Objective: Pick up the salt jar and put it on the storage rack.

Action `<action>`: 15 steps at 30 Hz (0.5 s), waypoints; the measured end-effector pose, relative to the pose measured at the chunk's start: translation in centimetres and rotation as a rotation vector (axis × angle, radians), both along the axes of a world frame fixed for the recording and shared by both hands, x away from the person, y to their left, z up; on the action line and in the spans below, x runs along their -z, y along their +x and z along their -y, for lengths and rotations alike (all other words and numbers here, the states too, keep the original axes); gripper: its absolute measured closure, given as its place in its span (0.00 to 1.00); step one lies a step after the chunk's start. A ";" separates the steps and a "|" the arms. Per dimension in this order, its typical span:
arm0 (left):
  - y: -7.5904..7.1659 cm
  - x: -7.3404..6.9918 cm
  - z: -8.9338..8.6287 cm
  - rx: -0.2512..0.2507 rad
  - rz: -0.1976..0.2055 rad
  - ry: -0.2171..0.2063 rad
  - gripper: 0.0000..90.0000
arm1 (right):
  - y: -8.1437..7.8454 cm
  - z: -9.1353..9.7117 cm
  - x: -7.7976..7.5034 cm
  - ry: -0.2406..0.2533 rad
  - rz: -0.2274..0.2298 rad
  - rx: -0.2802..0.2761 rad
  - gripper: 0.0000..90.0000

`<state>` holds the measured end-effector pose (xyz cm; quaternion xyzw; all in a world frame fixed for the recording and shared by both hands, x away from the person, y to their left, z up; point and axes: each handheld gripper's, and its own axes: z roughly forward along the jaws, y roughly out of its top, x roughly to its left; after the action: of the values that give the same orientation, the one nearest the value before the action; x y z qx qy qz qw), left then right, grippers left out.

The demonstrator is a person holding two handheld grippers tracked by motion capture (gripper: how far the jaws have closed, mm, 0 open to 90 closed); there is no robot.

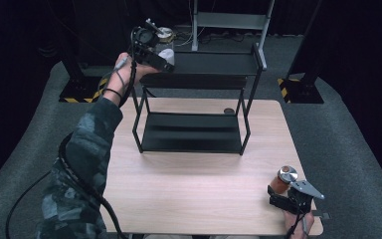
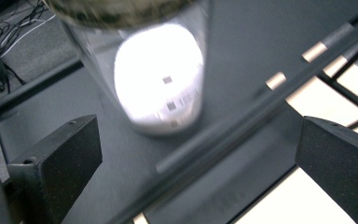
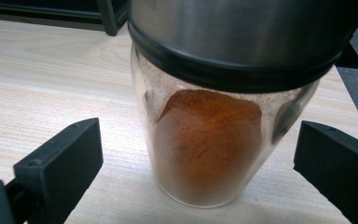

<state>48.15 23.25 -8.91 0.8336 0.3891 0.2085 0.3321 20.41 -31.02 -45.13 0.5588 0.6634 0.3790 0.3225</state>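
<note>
A clear jar (image 1: 166,46) with a white label and a gold lid stands on the left end of the top shelf of a black two-tier rack (image 1: 214,64). My left gripper (image 1: 160,59) is held right in front of it, open. In the left gripper view the jar (image 2: 158,88) is blurred, just beyond the wide-apart jaws of the left gripper (image 2: 198,168), with nothing between them. A glass spice jar (image 1: 284,179) of orange powder with a steel lid stands at the table's near right corner. My right gripper (image 3: 198,177) is open, its jaws on either side of this spice jar (image 3: 205,144) and clear of the glass.
The rack's lower shelf (image 1: 191,132) sits on the wooden table (image 1: 199,194). A small dark round object (image 1: 229,110) lies on the table behind the rack. A grey metal frame (image 1: 231,22) and yellow-black striped stand bases (image 1: 77,97) stand on the carpet beyond.
</note>
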 end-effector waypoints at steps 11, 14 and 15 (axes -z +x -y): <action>-4.3 2.5 0.5 0.123 0.000 0.087 0.00 | 0.0 0.0 0.0 0.001 0.001 0.000 0.00; -5.5 4.1 0.9 0.158 0.000 0.119 0.00 | 0.0 0.0 0.0 0.002 0.000 0.001 0.00; -6.0 4.7 1.0 0.163 0.009 0.132 0.00 | 0.0 0.0 0.0 0.002 0.000 0.001 0.00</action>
<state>42.12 22.22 -13.59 0.8816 0.3039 0.2096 0.2940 20.41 -31.03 -45.14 0.5593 0.6628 0.3796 0.3221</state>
